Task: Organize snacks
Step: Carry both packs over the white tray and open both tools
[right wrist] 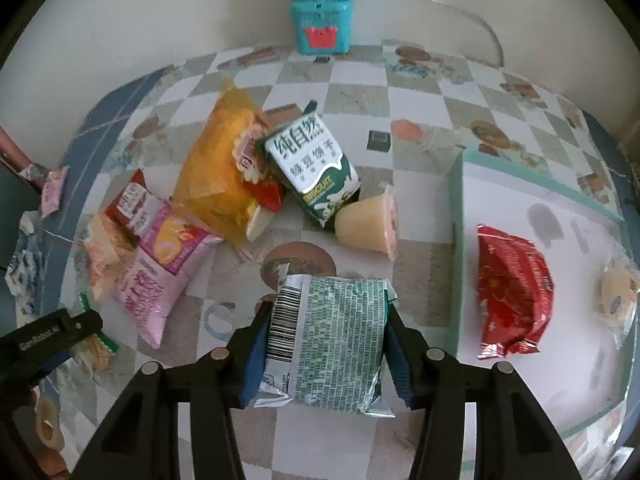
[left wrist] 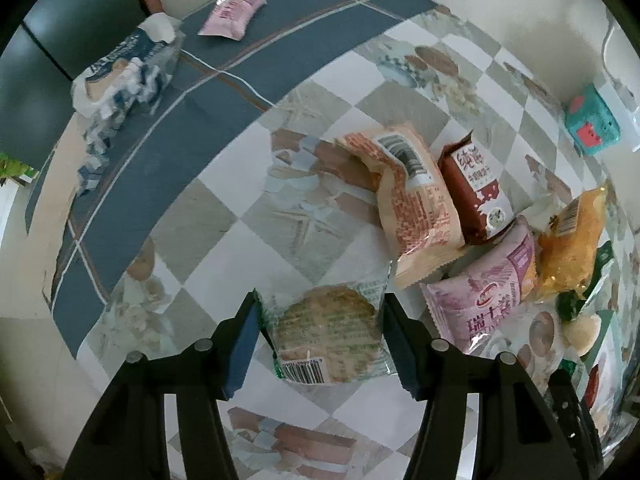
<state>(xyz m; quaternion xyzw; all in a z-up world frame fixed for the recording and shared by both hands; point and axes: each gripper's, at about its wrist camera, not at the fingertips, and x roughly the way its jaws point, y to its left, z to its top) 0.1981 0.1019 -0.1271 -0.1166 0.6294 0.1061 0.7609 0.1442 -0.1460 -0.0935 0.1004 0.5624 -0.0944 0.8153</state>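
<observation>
My left gripper (left wrist: 320, 320) is shut on a round cookie in a clear, green-edged wrapper (left wrist: 326, 334), held barcode-up just over the checked tablecloth. My right gripper (right wrist: 330, 320) is shut on a green-and-silver snack packet (right wrist: 340, 332) with its printed back and barcode facing the camera. A heap of snacks lies between the two: an orange-pink packet (left wrist: 416, 204), a brown biscuit carton (left wrist: 478, 196), a pink packet (right wrist: 156, 280), a yellow bag (right wrist: 220, 168), a green biscuit carton (right wrist: 316, 160) and a jelly cup (right wrist: 372, 224) on its side. The left gripper's black body (right wrist: 60, 328) shows at the right wrist view's lower left.
A white tray with a teal rim (right wrist: 460, 200) at the right holds a red packet (right wrist: 516, 292) and a wrapped jelly cup (right wrist: 616, 292). A teal cube (right wrist: 322, 24) stands by the wall. A blue-white bag (left wrist: 120, 68) and a pink packet (left wrist: 232, 14) lie on the blue cloth border.
</observation>
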